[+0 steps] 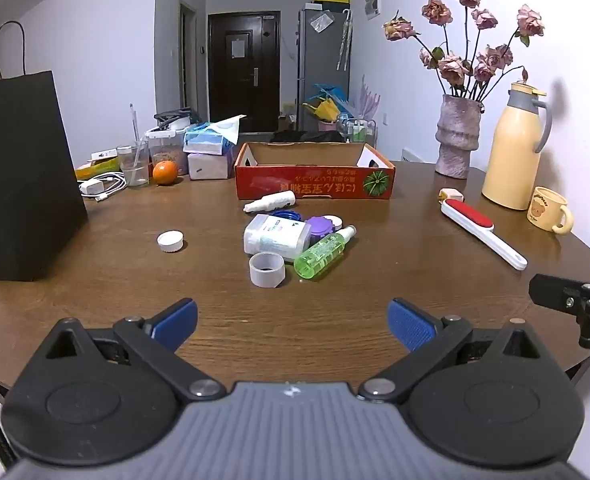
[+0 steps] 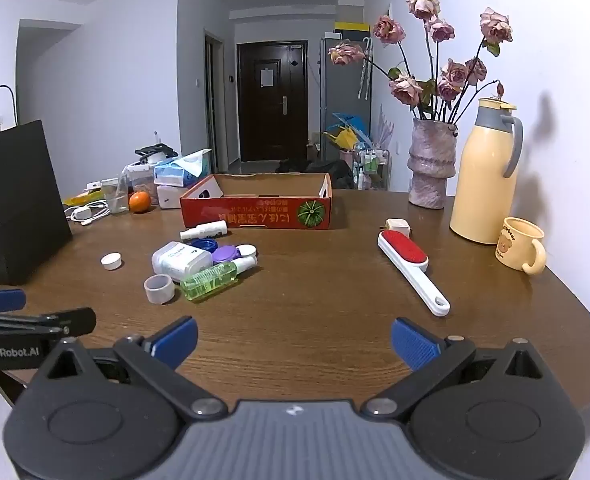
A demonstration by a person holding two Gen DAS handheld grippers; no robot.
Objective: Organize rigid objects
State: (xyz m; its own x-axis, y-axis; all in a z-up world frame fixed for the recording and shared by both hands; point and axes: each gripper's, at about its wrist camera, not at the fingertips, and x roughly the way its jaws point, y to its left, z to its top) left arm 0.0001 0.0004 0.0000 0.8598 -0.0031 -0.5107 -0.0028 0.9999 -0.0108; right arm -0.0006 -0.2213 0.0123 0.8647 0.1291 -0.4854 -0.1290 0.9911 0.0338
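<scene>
Both my claws hang released over the near edge of the table (image 1: 95,232), blue pads spread wide with nothing between them. Ahead of my left claw (image 1: 293,322), almost straight on, lies the heap I am to sort: a grey tape roll (image 1: 267,269) nearest me, standing on its rim; just past it the green bottle (image 1: 323,253) lying flat, its long axis slanting from near-left to far-right, white cap pointing away and rightward; touching it, the white bottle (image 1: 277,236) on its side, lengthwise across my view. Behind these sit a purple lid (image 1: 319,226) and a blue lid (image 1: 285,214), then a small white spray bottle (image 1: 270,202) lying crosswise, nozzle left, right before the red cardboard box (image 1: 315,182). A loose white cap (image 1: 170,241) lies apart, left of the heap.

From my right claw (image 2: 294,342) the same heap falls ahead and left, while the lint brush (image 2: 413,270) lies ahead and slightly right, handle toward me, red head away. That view shows my left claw's side at its left edge; the left view catches my right claw's tip at its right edge.
</scene>
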